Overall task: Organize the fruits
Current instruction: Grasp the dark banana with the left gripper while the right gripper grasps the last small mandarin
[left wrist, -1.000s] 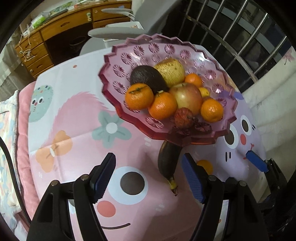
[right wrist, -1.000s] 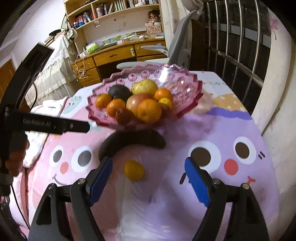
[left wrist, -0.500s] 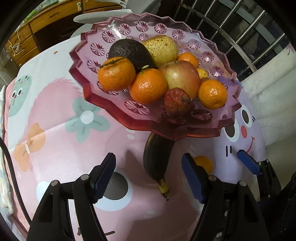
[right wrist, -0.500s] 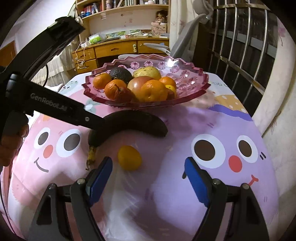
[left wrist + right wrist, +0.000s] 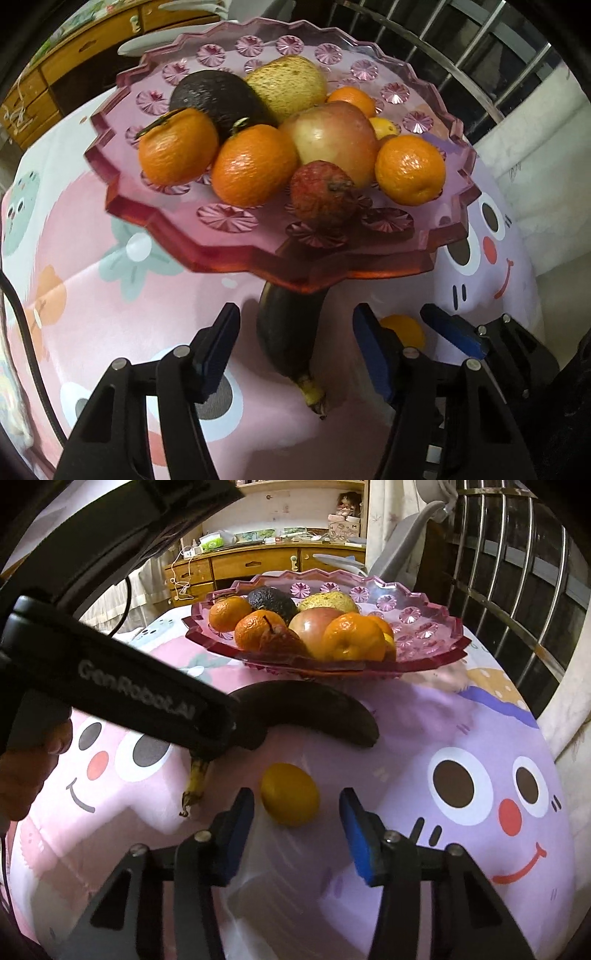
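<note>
**Desk:** What do the two wrist cameras show?

**Photographer:** A pink scalloped fruit dish [image 5: 424, 653] stands on a table covered by a cartoon-face cloth [image 5: 461, 738]. It is piled with mandarins [image 5: 255, 164], an apple [image 5: 332, 136], a dark avocado [image 5: 218, 94], a speckled yellow pear [image 5: 288, 83] and a small reddish fruit [image 5: 321, 194] at the near rim.

**Desk:** And the fruit outside the dish?

**Photographer:** Two pieces lie on the cloth. A blackened banana [image 5: 314, 712] rests just in front of the dish, its yellow stem end pointing away from it; from the left wrist view part of it runs under the dish's rim. A small yellow-orange citrus [image 5: 290, 799] sits near the banana, apart from it.

**Desk:** The left gripper?

**Photographer:** The left gripper [image 5: 291, 347] has its blue-padded jaws spread wide on either side of the banana's stem half, without visible contact. It grasps nothing.

**Desk:** The right?

**Photographer:** The right gripper [image 5: 297, 834] is also released, jaws apart, with the citrus lying just ahead of and between its fingertips, untouched. The left tool's black body, held in a hand [image 5: 26, 768], crosses the right wrist view and covers part of the banana.

**Desk:** Background?

**Photographer:** A wooden desk [image 5: 258, 563], a grey chair [image 5: 399, 550] and a metal railing [image 5: 517, 572].
</note>
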The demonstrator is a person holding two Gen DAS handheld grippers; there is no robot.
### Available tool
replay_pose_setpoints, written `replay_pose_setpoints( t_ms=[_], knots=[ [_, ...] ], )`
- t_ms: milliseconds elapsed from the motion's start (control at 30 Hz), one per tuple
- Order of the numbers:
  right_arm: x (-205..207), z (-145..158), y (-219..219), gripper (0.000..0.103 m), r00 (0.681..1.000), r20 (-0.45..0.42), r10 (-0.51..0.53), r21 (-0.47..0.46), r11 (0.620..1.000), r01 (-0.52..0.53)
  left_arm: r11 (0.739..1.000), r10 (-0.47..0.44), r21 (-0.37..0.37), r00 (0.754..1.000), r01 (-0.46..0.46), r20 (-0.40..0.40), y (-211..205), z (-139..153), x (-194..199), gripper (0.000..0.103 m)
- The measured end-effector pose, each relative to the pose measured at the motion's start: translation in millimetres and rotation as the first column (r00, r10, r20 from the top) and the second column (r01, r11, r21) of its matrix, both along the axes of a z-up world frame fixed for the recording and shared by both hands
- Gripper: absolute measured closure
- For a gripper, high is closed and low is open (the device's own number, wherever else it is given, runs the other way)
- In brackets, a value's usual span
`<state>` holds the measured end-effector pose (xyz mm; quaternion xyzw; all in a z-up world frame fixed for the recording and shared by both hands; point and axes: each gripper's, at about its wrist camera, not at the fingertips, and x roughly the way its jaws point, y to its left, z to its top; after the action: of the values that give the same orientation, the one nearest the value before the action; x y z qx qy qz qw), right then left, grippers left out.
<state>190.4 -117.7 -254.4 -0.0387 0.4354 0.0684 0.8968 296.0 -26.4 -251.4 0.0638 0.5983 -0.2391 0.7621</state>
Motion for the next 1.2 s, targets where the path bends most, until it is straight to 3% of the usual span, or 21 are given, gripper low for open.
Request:
replay_pose_setpoints(
  t_ms=[300,600,833,1200],
  knots=[
    [2,-2,1,0.071,1.0,0.019,0.018,0.012,1.0,-0.019,1.0,-0.018,-0.007,0.999,0.019,0.038,-7,-6,1,0.052],
    [3,-3,-1,0.071,1.0,0.017,0.017,0.027,0.999,-0.017,0.999,-0.051,-0.012,0.992,0.053,0.117,-8,-8,1,0.061],
    [3,-2,-5,0.071,1.0,0.009,0.001,0.038,0.999,-0.001,0.995,-0.104,0.019,0.972,0.102,0.211,-18,-10,-8,0.065],
    [-1,0,-14,0.071,1.0,0.008,-0.025,0.054,0.998,0.025,0.994,-0.11,0.017,0.96,0.11,0.259,-11,-8,-16,0.07]
  ],
)
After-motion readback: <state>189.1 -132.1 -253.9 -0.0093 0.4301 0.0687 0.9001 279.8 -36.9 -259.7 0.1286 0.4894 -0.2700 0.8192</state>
